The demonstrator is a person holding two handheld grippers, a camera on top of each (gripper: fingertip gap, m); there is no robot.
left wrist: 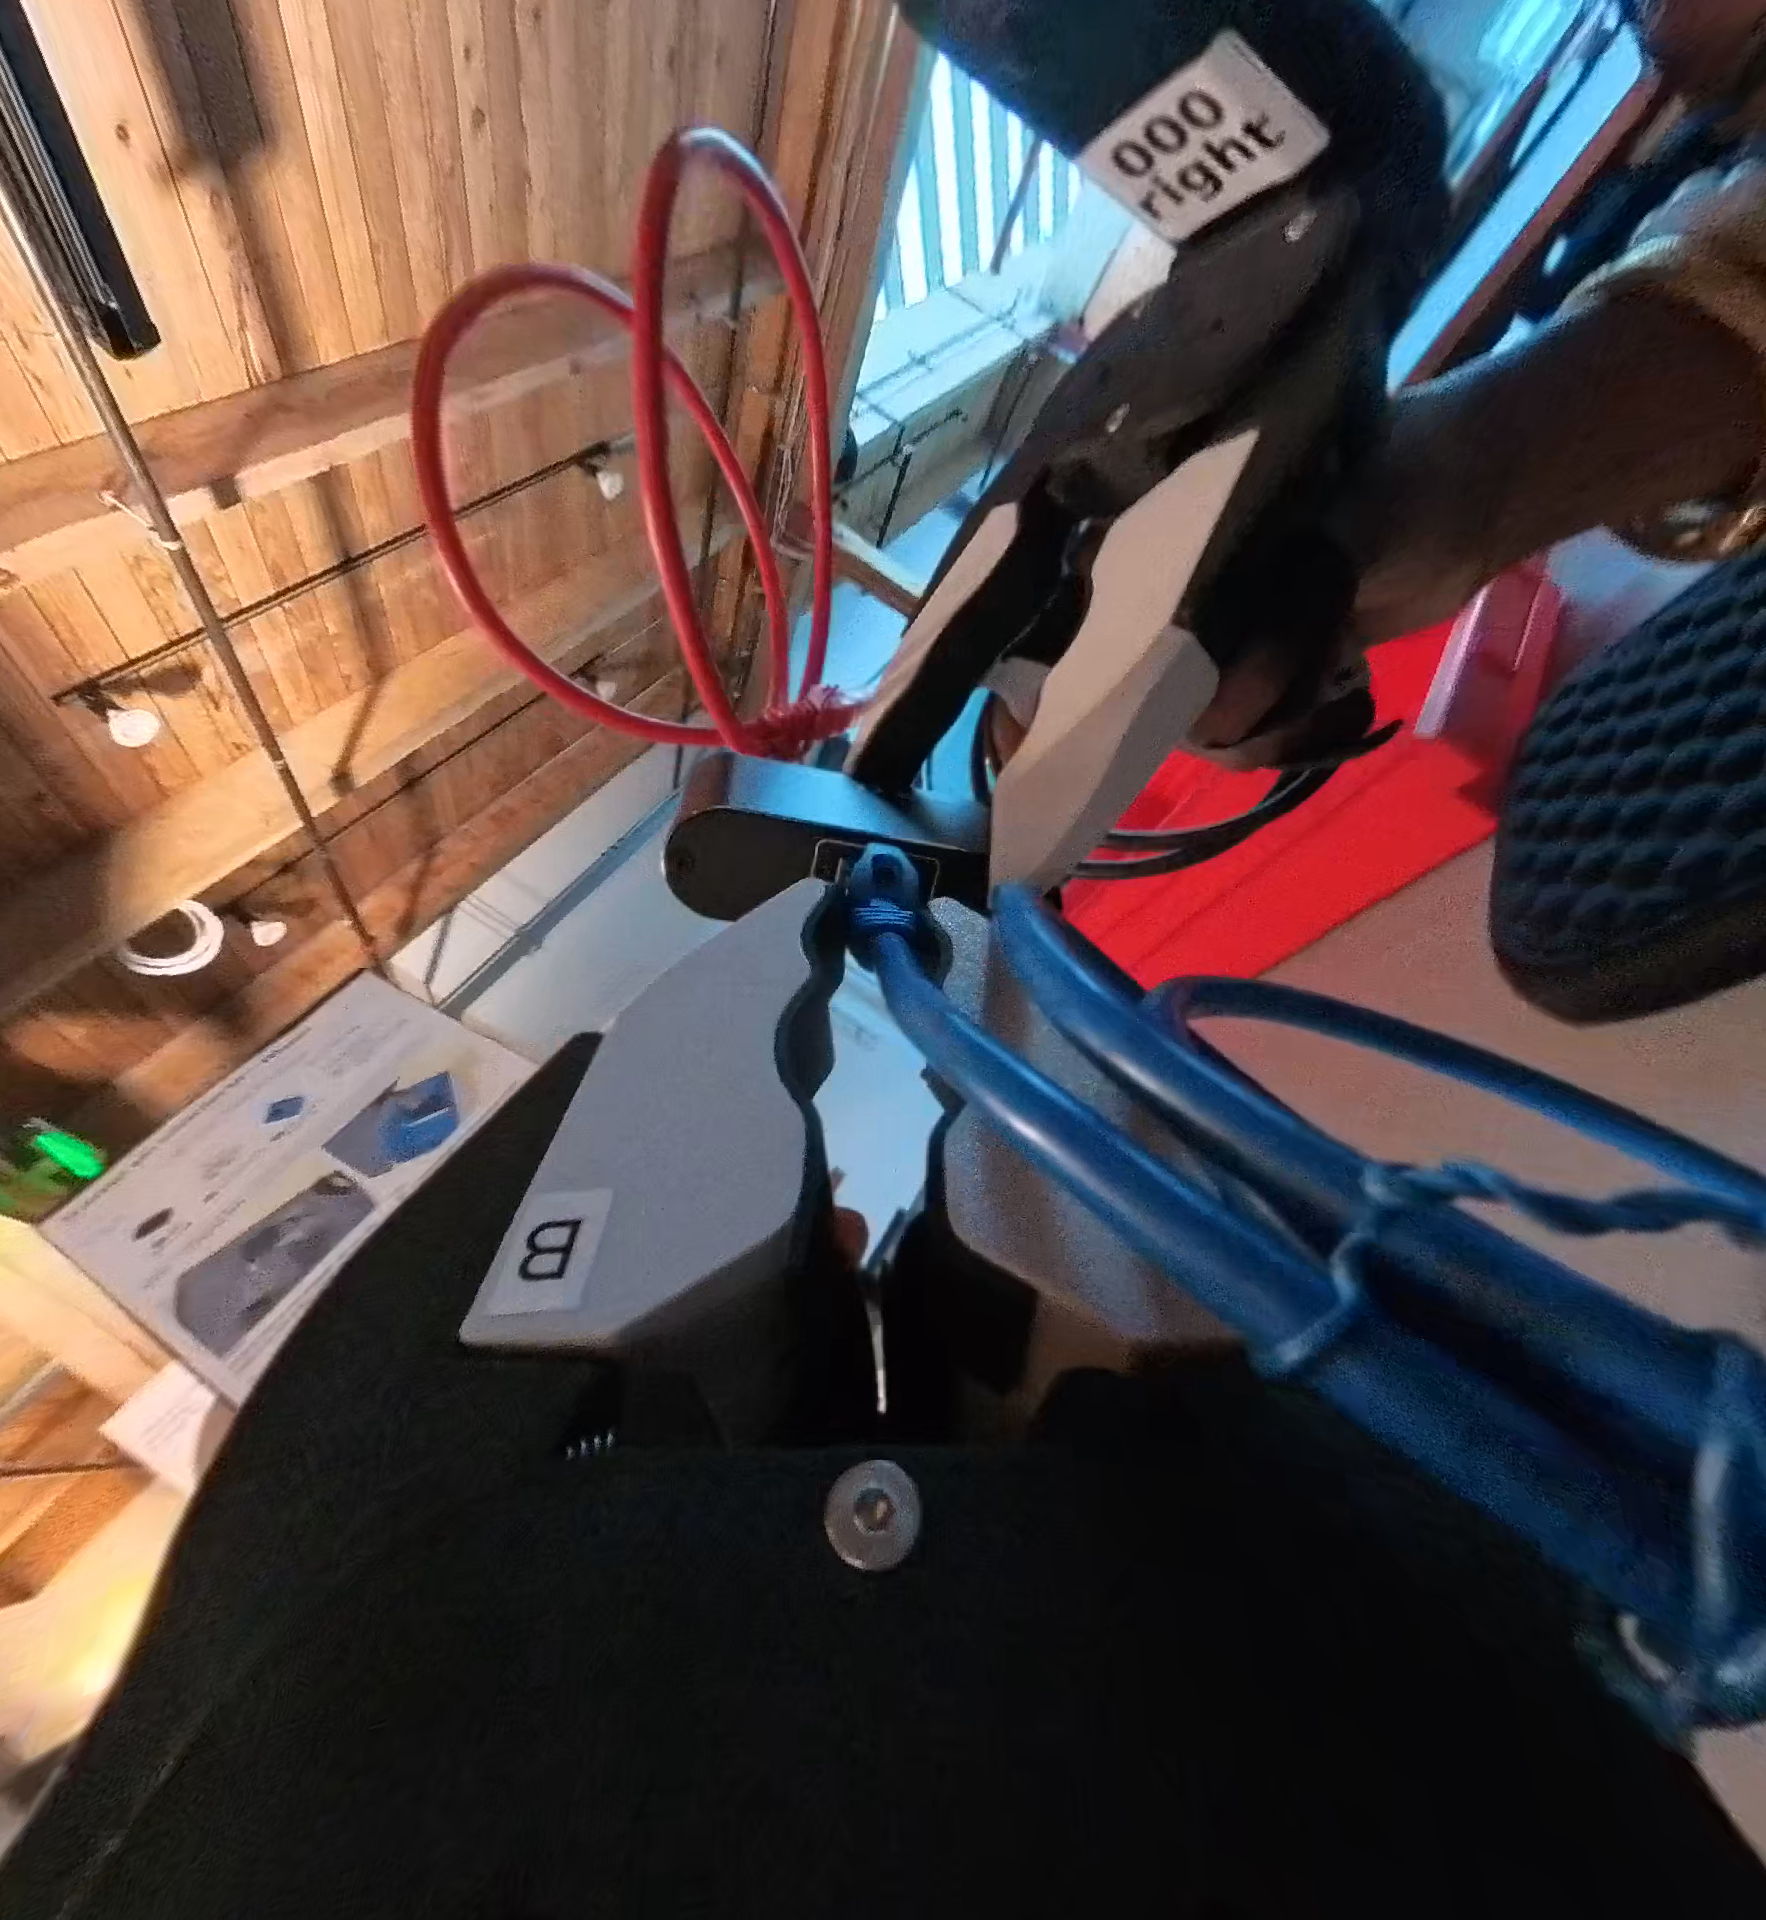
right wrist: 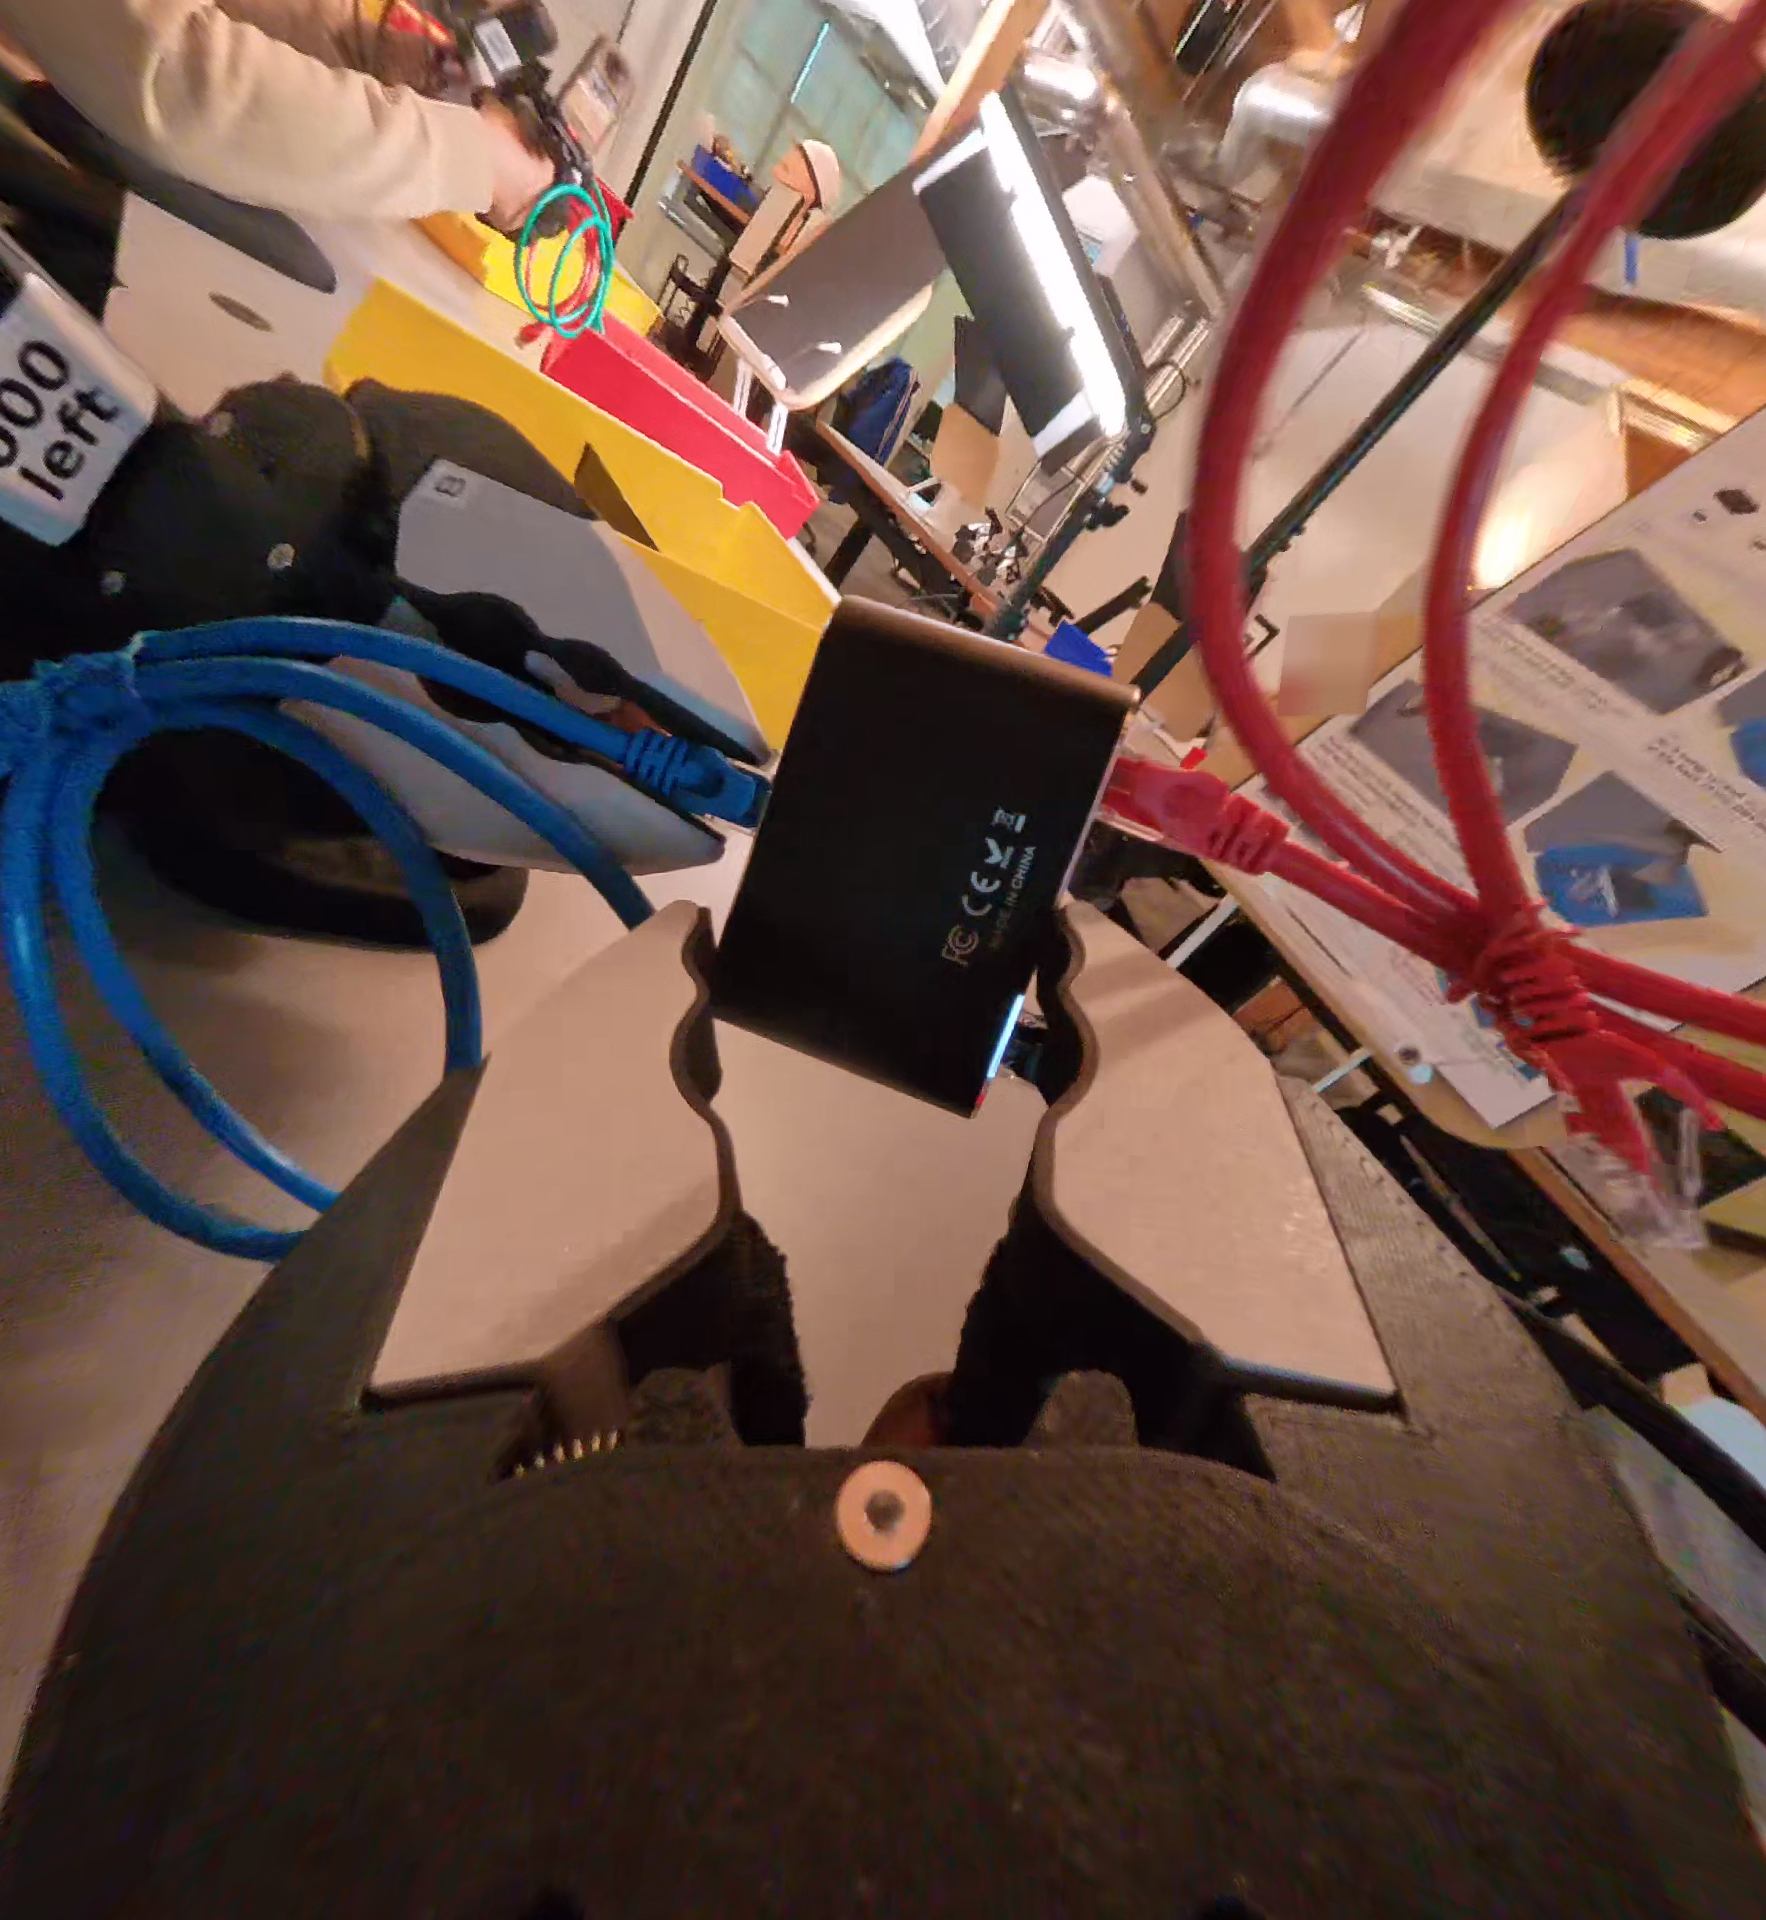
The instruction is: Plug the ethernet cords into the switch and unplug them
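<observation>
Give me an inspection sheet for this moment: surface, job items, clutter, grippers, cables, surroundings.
Surface: pale grey tabletop, bare where visible.
Job's things: small black rectangular metal switch held off the table; blue ethernet plug at a port on one side, red ethernet plug in the opposite side.
Clutter: yellow tray and red tray behind; printed instruction sheet to the right.
Grippers: right gripper clamps the switch; left gripper is shut on the blue plug.
Cables: coiled blue ethernet cord tied in a bundle; coiled red ethernet cord tied, its free clear plug dangling.
Surroundings: wooden plank ceiling, another person working at a far table.
</observation>
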